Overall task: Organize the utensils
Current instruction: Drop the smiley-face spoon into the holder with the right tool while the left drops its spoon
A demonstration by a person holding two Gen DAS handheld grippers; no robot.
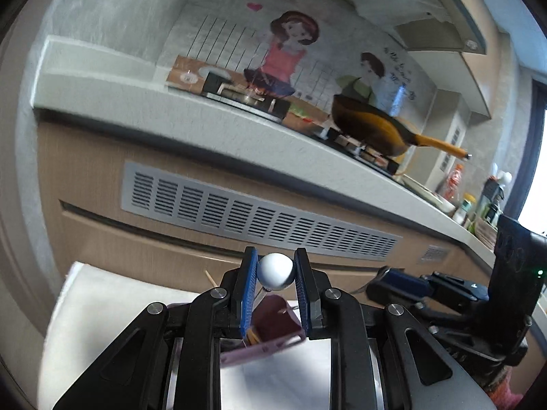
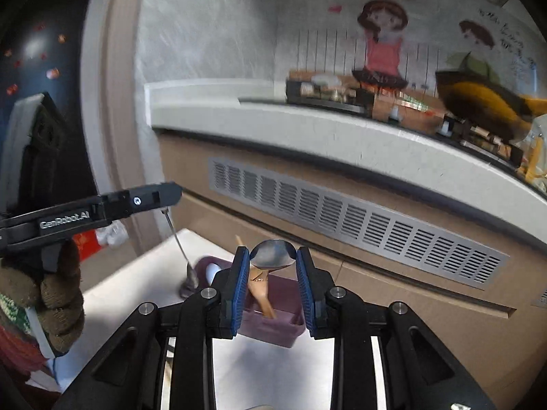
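Note:
My left gripper is shut on a white spoon, its rounded end showing between the blue pads, held above a purple bin on a white table. In the right wrist view the left gripper holds a thin metal handle that hangs down beside the purple bin. My right gripper is shut on a metal spoon, its bowl upright between the pads above the bin. Wooden utensils stand inside the bin.
A kitchen counter with a stove and a brown pan runs behind the table. Below it are wooden cabinet fronts with a grey vent grille. Bottles stand at the counter's right end.

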